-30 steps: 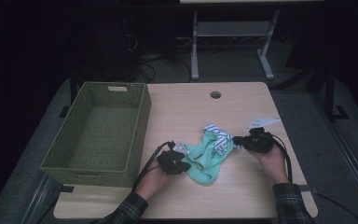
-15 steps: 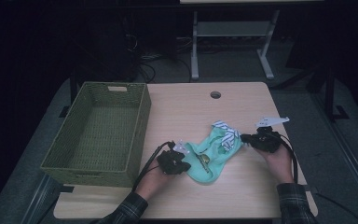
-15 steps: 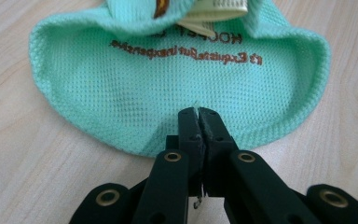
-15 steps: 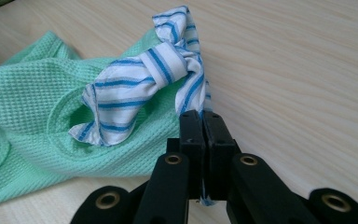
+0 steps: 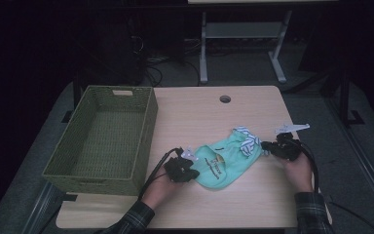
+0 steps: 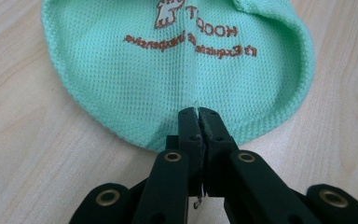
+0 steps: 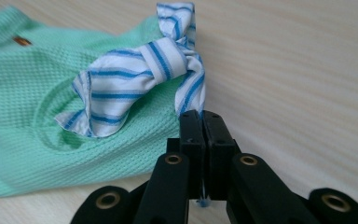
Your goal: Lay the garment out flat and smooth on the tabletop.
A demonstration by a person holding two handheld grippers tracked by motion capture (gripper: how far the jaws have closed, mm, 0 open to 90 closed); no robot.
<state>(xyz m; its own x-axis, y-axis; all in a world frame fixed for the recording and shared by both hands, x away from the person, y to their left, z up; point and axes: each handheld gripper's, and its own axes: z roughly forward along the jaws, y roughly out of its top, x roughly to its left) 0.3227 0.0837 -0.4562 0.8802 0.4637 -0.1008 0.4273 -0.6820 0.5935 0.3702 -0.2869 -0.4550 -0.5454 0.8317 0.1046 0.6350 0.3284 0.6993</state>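
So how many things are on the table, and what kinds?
Baskets: 1, the green woven basket.
Clothes: 1, the mint green garment with a striped tie.
Tongs: 2, left tongs and right tongs, both pinching the cloth.
Total: 4.

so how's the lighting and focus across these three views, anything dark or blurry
High view: dim, room beyond the table nearly black, green garment soft. Left gripper view: bright and even, knit weave and brown print crisp, jaws slightly soft. Right gripper view: striped cloth sharp, far tabletop blurred.
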